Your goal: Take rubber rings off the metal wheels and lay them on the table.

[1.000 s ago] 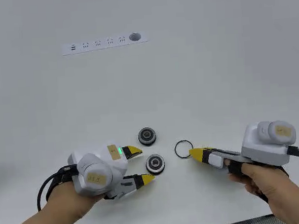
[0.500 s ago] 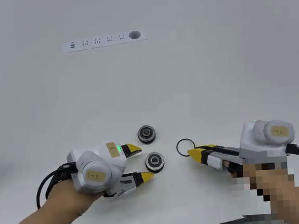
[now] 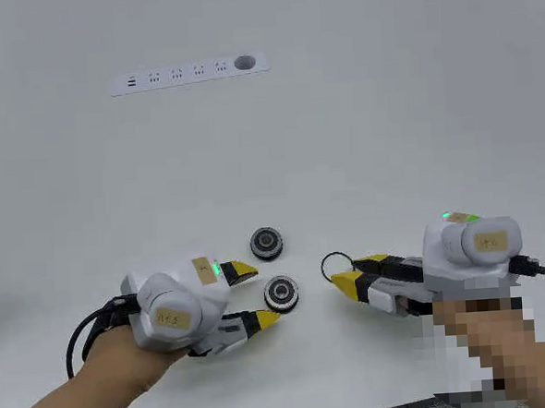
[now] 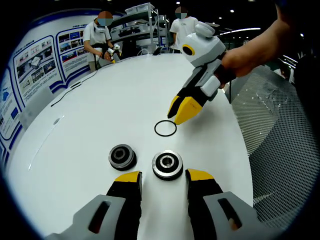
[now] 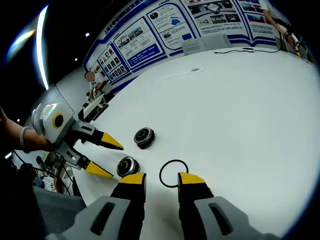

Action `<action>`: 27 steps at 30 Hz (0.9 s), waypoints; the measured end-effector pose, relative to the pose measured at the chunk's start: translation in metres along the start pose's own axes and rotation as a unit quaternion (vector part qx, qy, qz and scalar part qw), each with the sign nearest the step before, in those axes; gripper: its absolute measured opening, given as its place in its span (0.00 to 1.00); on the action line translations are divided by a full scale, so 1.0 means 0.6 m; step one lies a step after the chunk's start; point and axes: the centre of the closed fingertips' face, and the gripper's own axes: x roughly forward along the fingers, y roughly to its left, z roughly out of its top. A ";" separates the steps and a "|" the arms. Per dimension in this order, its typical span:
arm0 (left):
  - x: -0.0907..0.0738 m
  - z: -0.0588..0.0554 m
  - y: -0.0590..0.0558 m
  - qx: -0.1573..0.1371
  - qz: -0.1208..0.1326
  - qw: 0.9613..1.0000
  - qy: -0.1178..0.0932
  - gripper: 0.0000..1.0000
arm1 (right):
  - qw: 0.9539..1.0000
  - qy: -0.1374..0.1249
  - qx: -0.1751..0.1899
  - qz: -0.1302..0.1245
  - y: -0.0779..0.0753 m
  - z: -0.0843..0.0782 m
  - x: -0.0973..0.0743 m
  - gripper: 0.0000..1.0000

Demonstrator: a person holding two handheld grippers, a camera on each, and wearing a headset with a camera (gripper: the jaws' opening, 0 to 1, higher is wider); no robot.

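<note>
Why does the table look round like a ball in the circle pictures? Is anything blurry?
Left gripper view: the fisheye lens bends the flat table into a dome, yet the ring and nearest wheel look sharp. Right gripper view: same bending, plus a bright light streak at top left. Head view: the table looks flat, light soft and even, shadows faint.

**One loose ring, two wheels, all flat**

Loose rubber ring (image 3: 324, 267): thin, black, round, lying flat on the white table (image 3: 361, 143), nothing inside it. It sits just right of the two wheels, apart from both.

Near wheel (image 3: 281, 293): small metal disc on its side, hub up, with a bare silver outer rim and a dark centre.

Far wheel (image 3: 267, 243): same size, also flat, with a black band round its rim. It lies just behind the near wheel, not touching it.
</note>
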 end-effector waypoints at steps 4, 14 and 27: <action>0.000 0.004 0.002 0.000 0.001 1.000 -0.003 0.35 | 1.000 0.002 0.003 0.010 0.010 -0.002 0.004 0.26; 0.007 0.015 -0.004 0.010 -0.006 1.000 -0.006 0.28 | 0.999 0.003 0.015 0.029 0.029 -0.006 0.011 0.26; 0.019 0.018 -0.010 0.026 -0.018 1.000 0.000 0.21 | 0.999 0.002 0.028 0.046 0.048 -0.012 0.018 0.25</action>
